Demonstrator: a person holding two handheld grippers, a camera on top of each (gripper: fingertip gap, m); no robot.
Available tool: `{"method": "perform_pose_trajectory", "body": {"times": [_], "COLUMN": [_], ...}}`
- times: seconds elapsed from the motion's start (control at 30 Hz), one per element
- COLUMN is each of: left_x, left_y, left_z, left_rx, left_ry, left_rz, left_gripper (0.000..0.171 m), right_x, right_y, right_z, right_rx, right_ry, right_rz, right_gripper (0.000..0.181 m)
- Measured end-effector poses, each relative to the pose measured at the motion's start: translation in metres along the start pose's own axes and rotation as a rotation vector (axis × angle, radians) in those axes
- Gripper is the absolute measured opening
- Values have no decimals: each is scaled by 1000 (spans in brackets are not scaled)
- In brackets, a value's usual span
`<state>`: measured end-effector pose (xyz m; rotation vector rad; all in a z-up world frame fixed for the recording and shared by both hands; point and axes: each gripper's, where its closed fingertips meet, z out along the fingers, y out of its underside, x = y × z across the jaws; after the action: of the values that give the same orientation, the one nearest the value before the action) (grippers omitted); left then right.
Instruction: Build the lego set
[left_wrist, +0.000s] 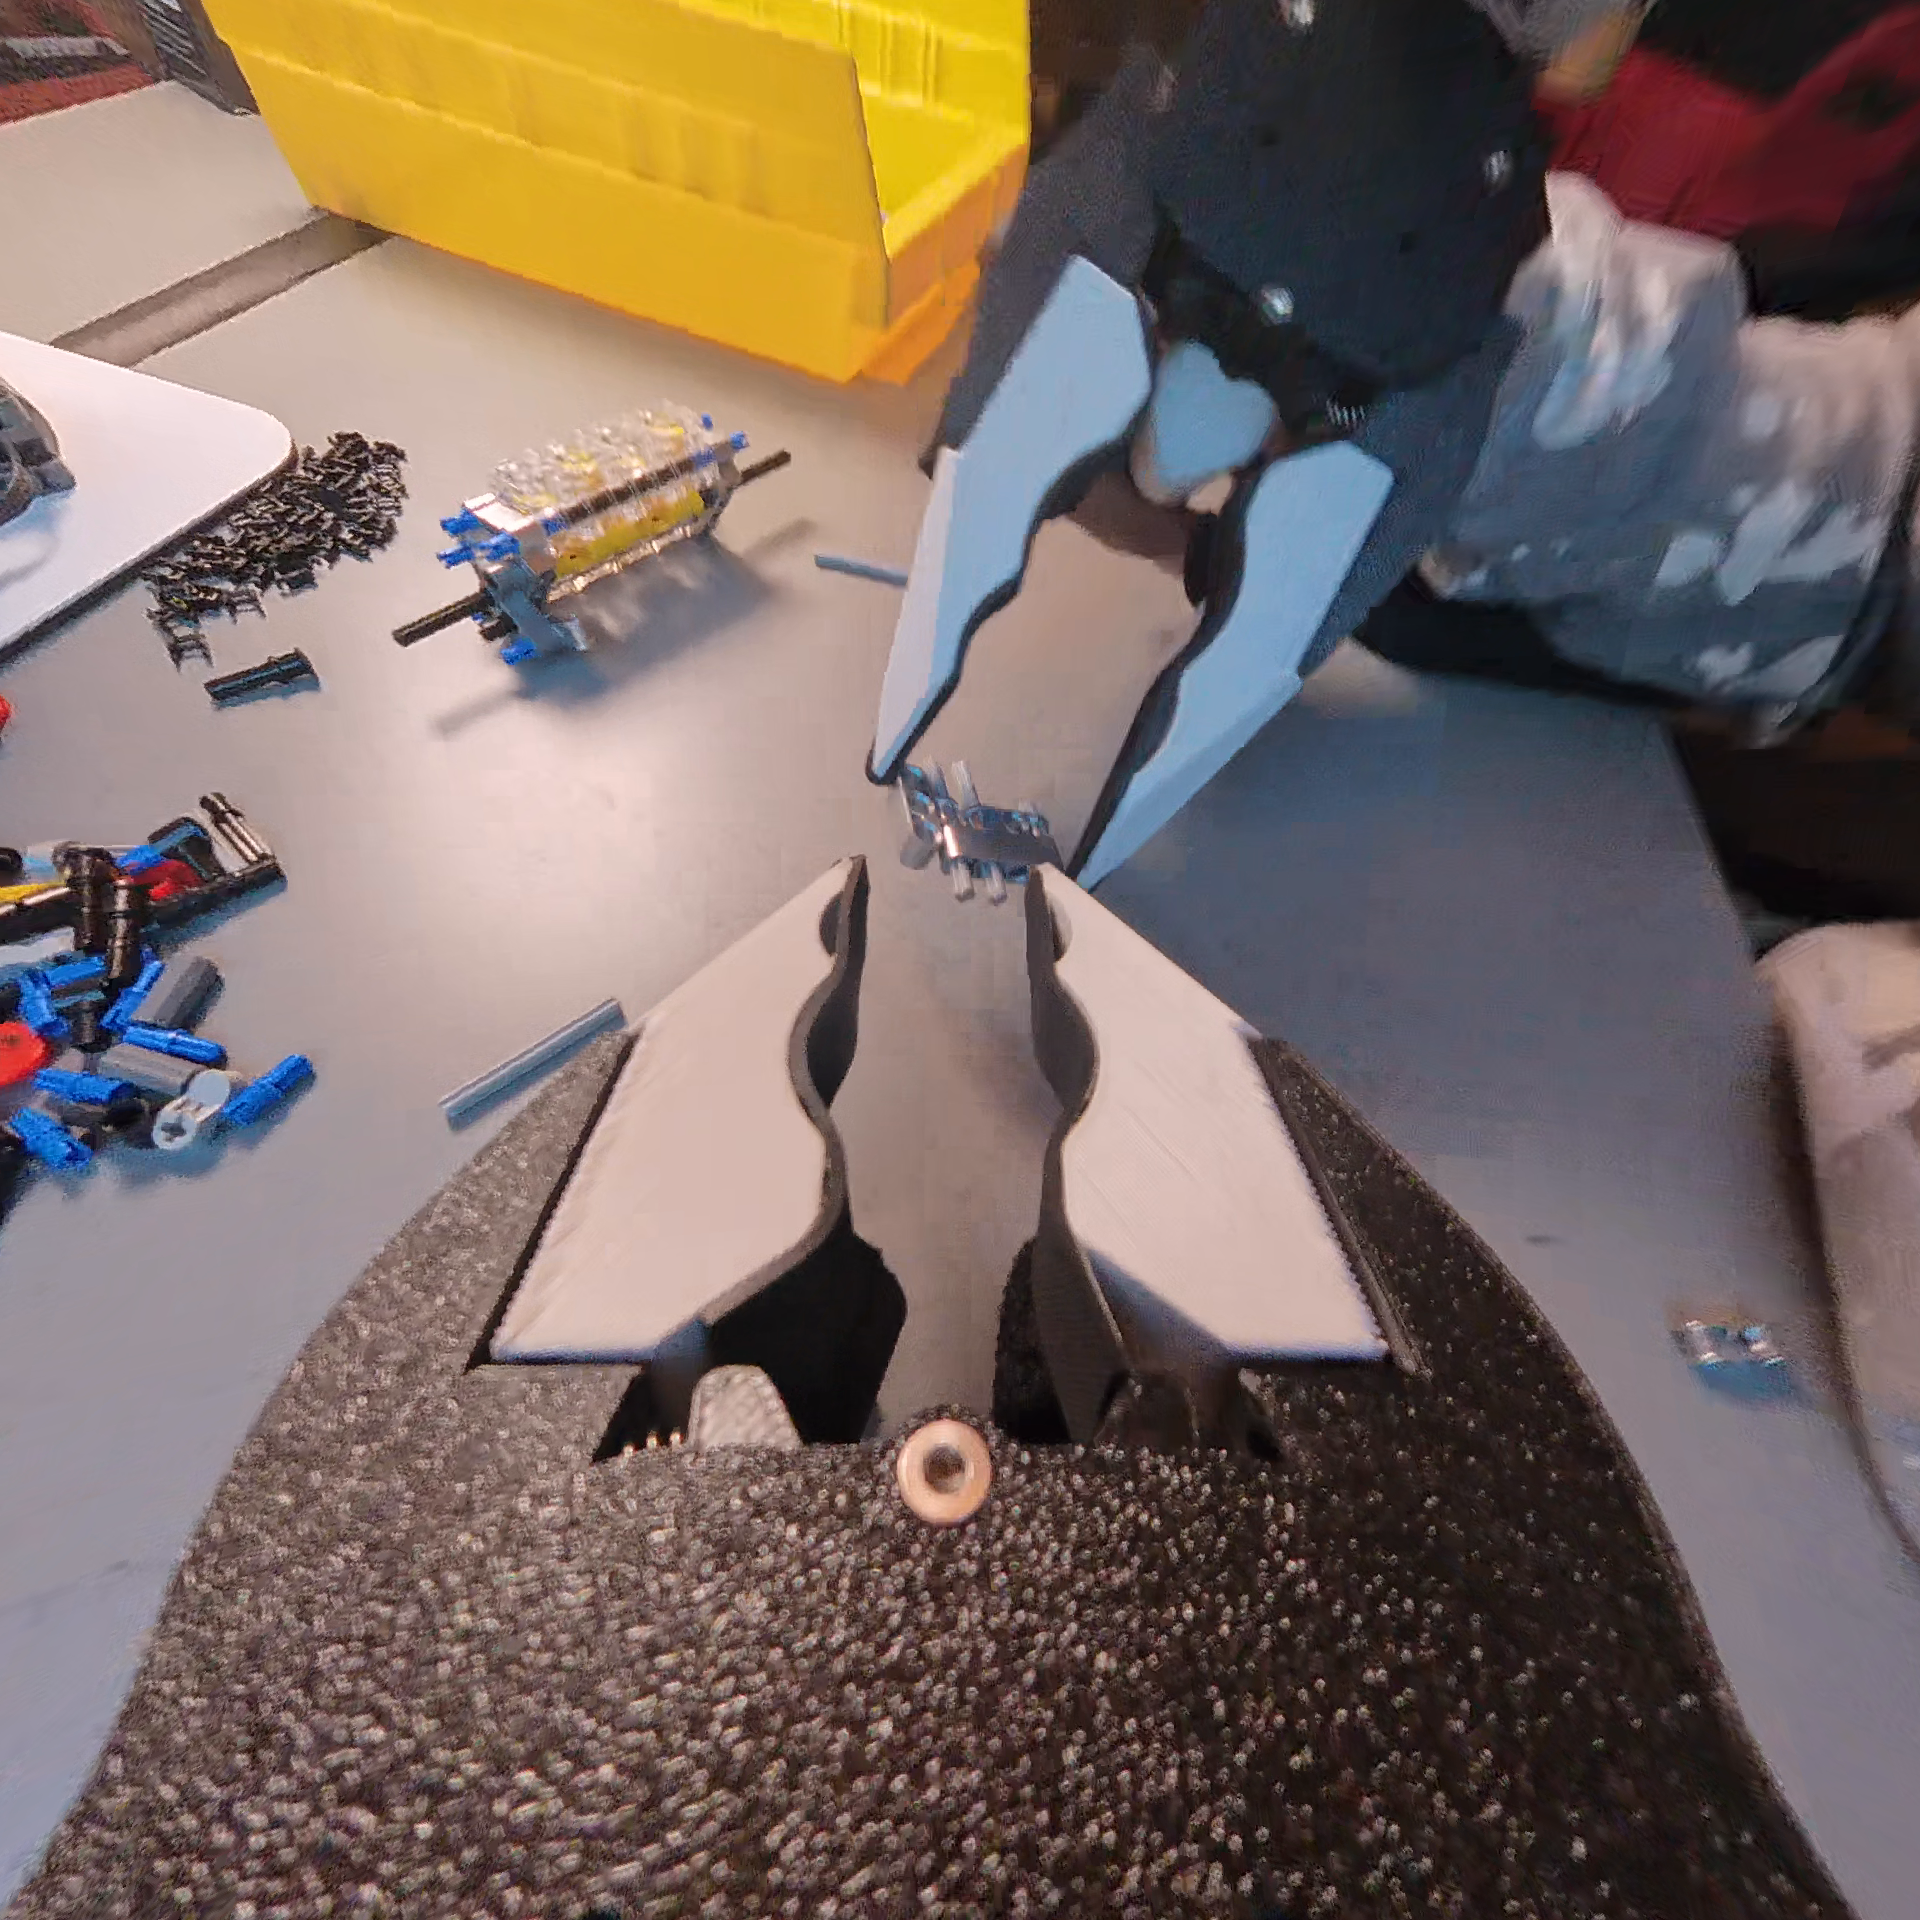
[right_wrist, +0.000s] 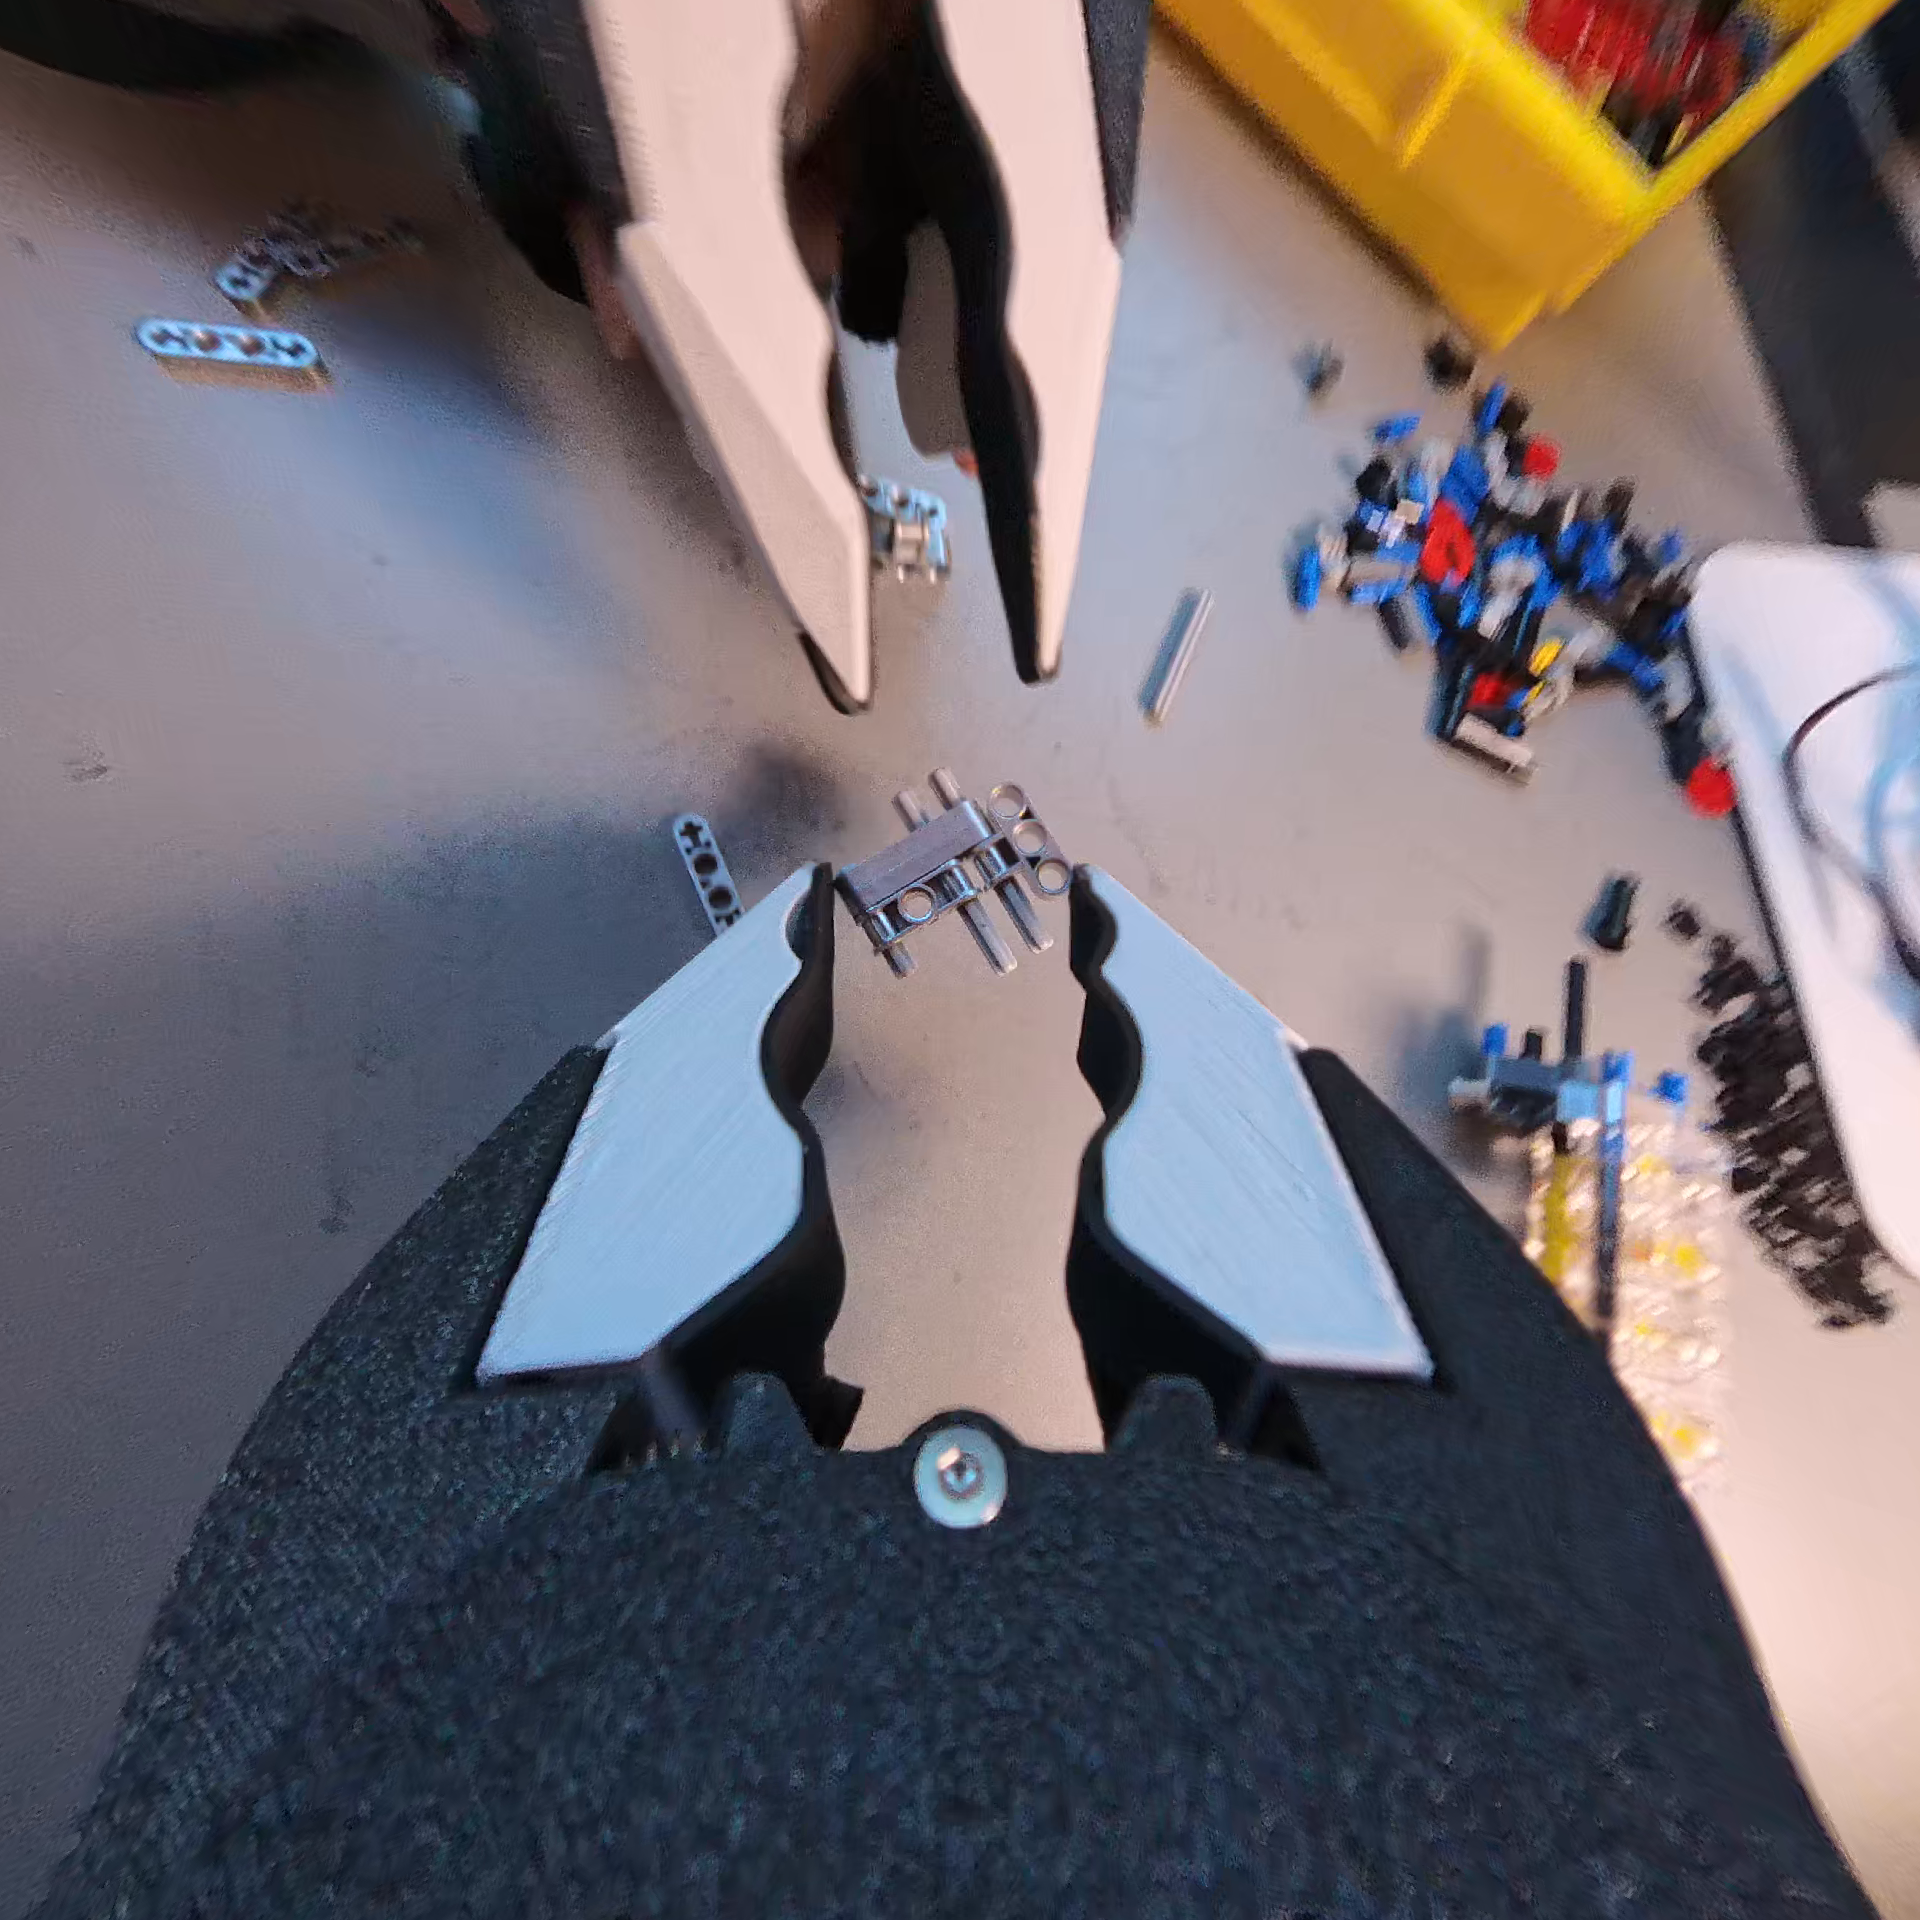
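While gripped, ribbed grey axle-and-beam assembly (right_wrist: 951, 868), apparently plastic.

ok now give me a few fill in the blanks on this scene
1. The right tool grips a small ___ assembly of beams and axles between its fingertips.
2. The left tool is ___ and holds nothing.
3. The storage bin on the table is ___.
Missing words: grey; open; yellow
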<state>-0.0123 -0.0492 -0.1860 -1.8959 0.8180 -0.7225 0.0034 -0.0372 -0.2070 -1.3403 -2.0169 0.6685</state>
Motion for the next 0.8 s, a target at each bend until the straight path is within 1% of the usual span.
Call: {"method": "perform_pose_trajectory", "body": {"times": [0.13, 0.17, 0.2, 0.27, 0.3, 0.33, 0.37, 0.4, 0.43, 0.47, 0.53, 0.57, 0.67, 0.73, 0.8], "left_x": [6, 9, 13, 16, 16, 16, 15, 14, 13, 13, 14, 16, 20, 23, 26], "left_y": [-20, -21, -22, -25, -29, -31, -32, -34, -37, -41, -52, -57, -69, -71, -73], "left_z": [-11, -12, -13, -15, -17, -20, -22, -23, -24, -27, -34, -38, -48, -50, -51], "left_rx": [125, 135, 137, 155, 174, 187, 198, 212, 232, 262, 333, 372, 454, 468, 477], "left_ry": [142, 177, 216, 241, 250, 259, 255, 250, 253, 260, 285, 295, 315, 323, 325], "left_rz": [-216, -250, -266, -277, -278, -275, -274, -276, -279, -283, -285, -275, -245, -221, -197], "left_gripper": [30, 24, 14, 13, 7, 6, 6, 6, 6, 6, 6, 6, 6, 6, 7], "right_x": [-7, -9, -11, -12, -11, -9, -5, 0, 2, 4, 4, 1, -7, -9, -8], "right_y": [-33, -40, -46, -54, -57, -60, -64, -67, -69, -70, -68, -68, -79, -89, -91], "right_z": [-10, -11, -12, -15, -17, -19, -23, -28, -32, -35, -34, -33, -29, -31, -34], "right_rx": [112, 129, 145, 169, 179, 204, 247, 291, 330, 362, 383, 402, 476, 530, 543], "right_ry": [66, 81, 97, 130, 146, 164, 179, 185, 160, 117, 19, -23, -101, -103, -81], "right_rz": [-155, -185, -214, -256, -263, -253, -235, -190, -126, -51, 94, 138, 216, 226, 199], "right_gripper": [43, 43, 43, 43, 43, 30, 28, 29, 35, 39, 46, 45, 27, 13, 8]}}
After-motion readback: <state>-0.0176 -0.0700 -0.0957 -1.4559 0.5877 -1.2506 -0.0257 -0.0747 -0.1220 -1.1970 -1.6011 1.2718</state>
